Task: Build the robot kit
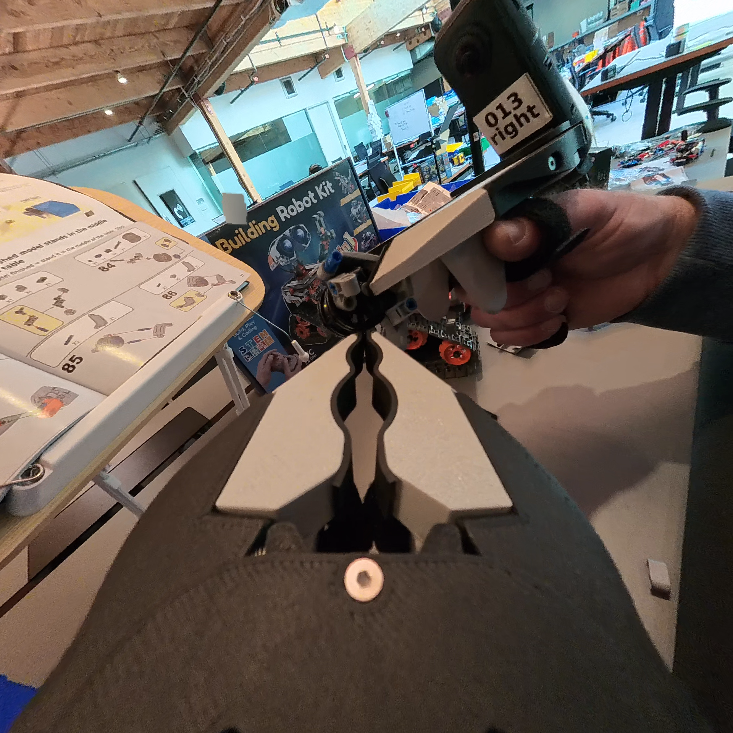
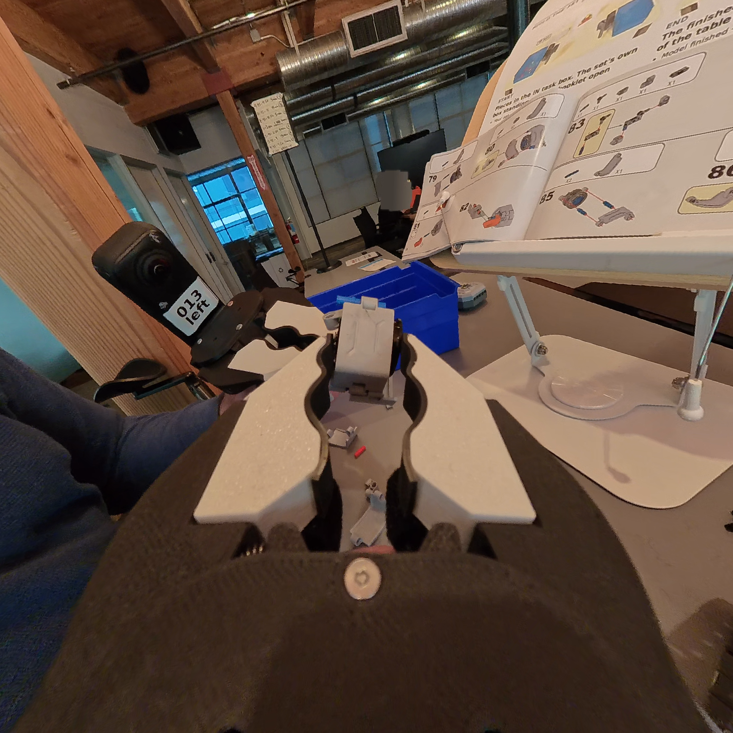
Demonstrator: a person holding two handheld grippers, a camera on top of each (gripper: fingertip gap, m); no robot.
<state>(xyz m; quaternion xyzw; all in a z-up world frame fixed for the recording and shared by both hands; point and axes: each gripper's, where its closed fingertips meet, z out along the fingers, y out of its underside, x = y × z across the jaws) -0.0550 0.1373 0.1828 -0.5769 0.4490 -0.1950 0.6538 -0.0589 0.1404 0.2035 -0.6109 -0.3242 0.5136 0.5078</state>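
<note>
The right hand-held gripper (image 2: 365,349) clamps a grey block assembly (image 2: 363,353); the left hand-held gripper (image 1: 363,341) is closed at the assembly's black ring. Only the right wrist view shows loose grey pieces (image 2: 371,515) on the bench (image 2: 634,555); only the left shows a tracked model (image 1: 444,337).

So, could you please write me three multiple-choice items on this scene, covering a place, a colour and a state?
1. Where is the blue bin?
A. On the book stand
B. On the table, behind the model
C. In the left gripper

2. What colour is the small loose pin on the table?
A. Green
B. Yellow
C. Red

3. What is the right gripper doing?
A. It is shut on the model
B. It is open and empty
C. It is shut on the booklet

Answers:
1 B: the bin sits on the table beyond the grey model.
2 C: the pin is red, lying among grey pieces.
3 A: the right gripper has the model clamped between its fingertips.
</note>
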